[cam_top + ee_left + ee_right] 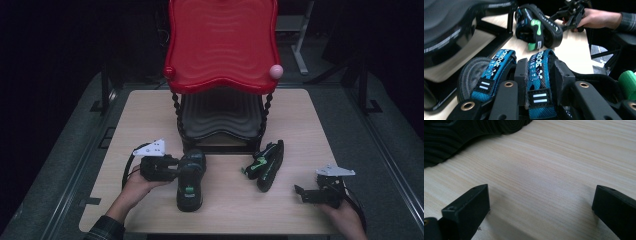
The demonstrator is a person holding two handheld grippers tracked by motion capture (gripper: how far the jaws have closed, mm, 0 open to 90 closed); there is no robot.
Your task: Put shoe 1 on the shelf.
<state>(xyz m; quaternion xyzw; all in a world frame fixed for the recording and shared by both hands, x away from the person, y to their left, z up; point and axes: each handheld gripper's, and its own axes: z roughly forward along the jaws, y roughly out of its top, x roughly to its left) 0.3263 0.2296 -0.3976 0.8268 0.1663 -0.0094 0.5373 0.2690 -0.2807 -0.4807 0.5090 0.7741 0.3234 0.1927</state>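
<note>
Room's dark past the table (300,115); light falls from overhead, so only the wood top and the red tray (220,45) read bright, with soft glare on the tray. High view is soft, low-res. Left gripper view: near straps sharp, background blurred, edges bowed. Right gripper view: faint shadows under the jaws.

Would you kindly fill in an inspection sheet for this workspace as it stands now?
Surface: light wooden table, bare at the front.
Job's things: black sandal with blue straps near the left gripper; second sandal on its side to the right.
Clutter: two-tier stand, red tray above black tray.
Grippers: left gripper shut on the blue-strapped sandal; right gripper open over bare wood.
Cables: black cable loops behind the left gripper.
Surroundings: dark room, grey floor.
</note>
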